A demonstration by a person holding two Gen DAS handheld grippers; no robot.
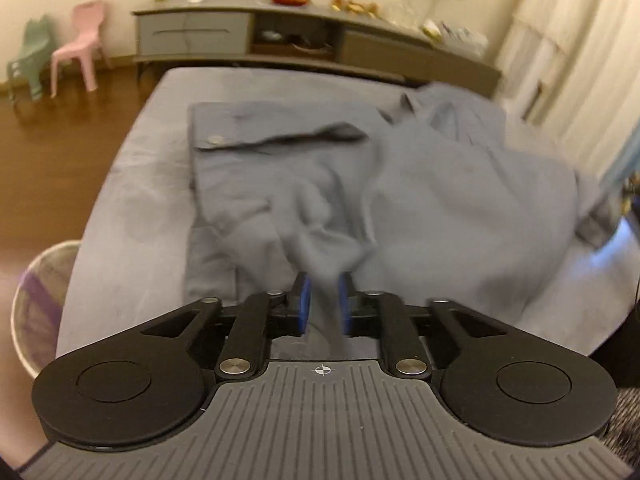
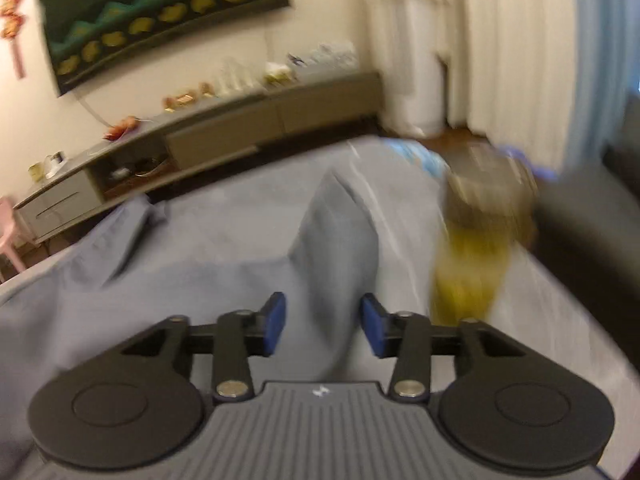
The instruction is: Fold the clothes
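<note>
A grey-blue button shirt (image 1: 420,200) lies rumpled on the bed's grey sheet (image 1: 120,208), its collar toward the far right. In the left wrist view a fold lies flat on its left side. My left gripper (image 1: 325,300) is at the shirt's near edge. A strip of cloth runs up between its blue pads (image 1: 303,300), which stand slightly apart from it. In the blurred right wrist view, my right gripper (image 2: 324,326) stands wide open over the shirt (image 2: 336,232). A raised ridge of cloth runs between its pads (image 2: 276,322) without touching them.
A mesh basket (image 1: 36,300) stands on the wood floor left of the bed. A long grey sideboard (image 1: 240,36) lines the far wall, with pink (image 1: 80,44) and green (image 1: 28,56) child chairs beside it. A blurred yellow cloth (image 2: 468,280) lies at the bed's right edge.
</note>
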